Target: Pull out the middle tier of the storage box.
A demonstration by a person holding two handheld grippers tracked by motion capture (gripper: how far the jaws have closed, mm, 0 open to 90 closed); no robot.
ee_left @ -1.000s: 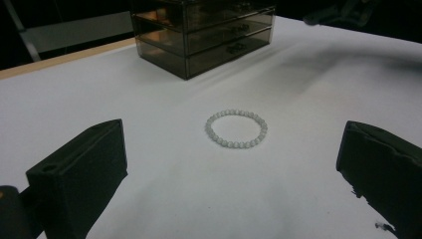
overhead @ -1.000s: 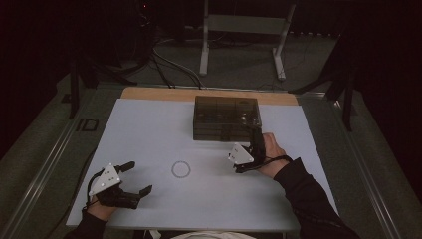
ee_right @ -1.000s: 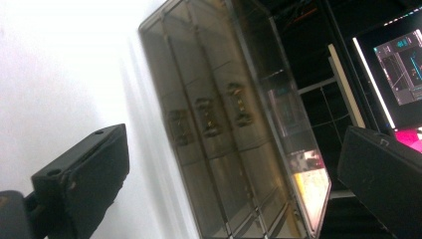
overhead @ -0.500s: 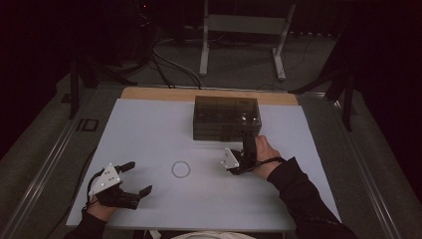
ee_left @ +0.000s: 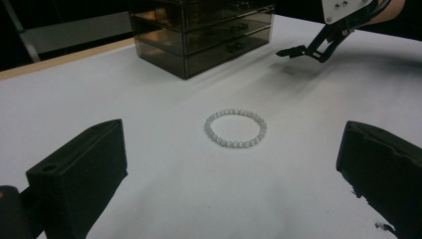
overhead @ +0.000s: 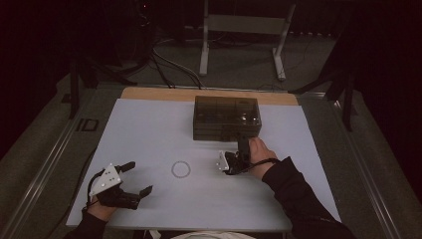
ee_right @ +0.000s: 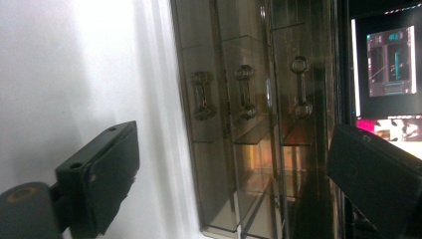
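A white bead bracelet (overhead: 180, 169) (ee_left: 235, 128) lies flat on the white table top. My left gripper (overhead: 138, 178) (ee_left: 234, 154) rests near the front left, open, its jaws facing the bracelet from a short way off. A smoky clear drawer box (overhead: 226, 117) (ee_left: 204, 37) (ee_right: 249, 124) with three handled drawers stands at the back middle. My right gripper (overhead: 241, 145) (ee_left: 298, 51) (ee_right: 234, 164) hovers just in front of it, rolled on its side and pointed at the drawer fronts. Its jaws have just been closing a little, are still open, and hold nothing.
A wooden strip (overhead: 159, 93) runs along the table's far edge. Beyond it are a metal stand (overhead: 241, 30) and cables (overhead: 164, 59) on the floor. A lit screen (ee_right: 390, 64) glows past the box. Bare table top (overhead: 149, 129) lies left of the box.
My right hand has sunk and slid a little to the left in front of the box. The left gripper and the bracelet have not moved.
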